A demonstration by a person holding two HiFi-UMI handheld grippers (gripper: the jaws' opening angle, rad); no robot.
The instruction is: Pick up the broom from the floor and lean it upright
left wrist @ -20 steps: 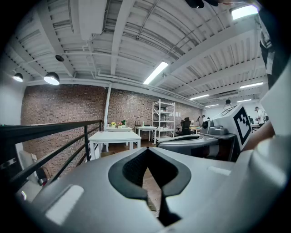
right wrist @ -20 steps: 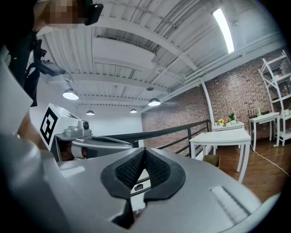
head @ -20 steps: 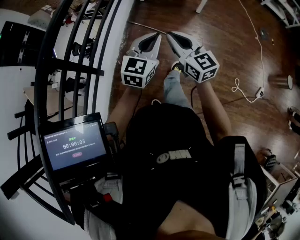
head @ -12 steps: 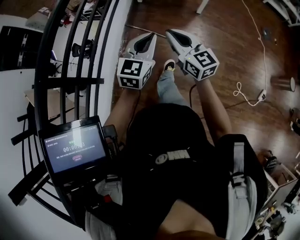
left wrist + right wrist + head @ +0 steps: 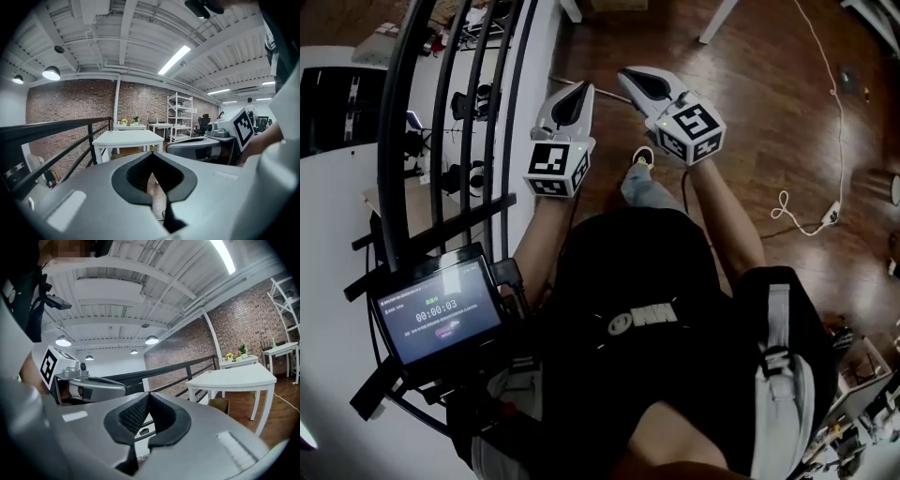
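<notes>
- L gripper (image 5: 579, 89): jaws fully together, nothing betw. them; just beside black railing (image 5: 441, 112).
- R gripper (image 5: 626, 77): jaws together, empty; near L gripper, tips apart.
- Both held over wood floor (image 5: 750, 122).
- Broom: not made out in any view.
- White cable (image 5: 821, 103): on floor, well to the R.
- White table (image 5: 126, 138): ahead by the railing.
</notes>
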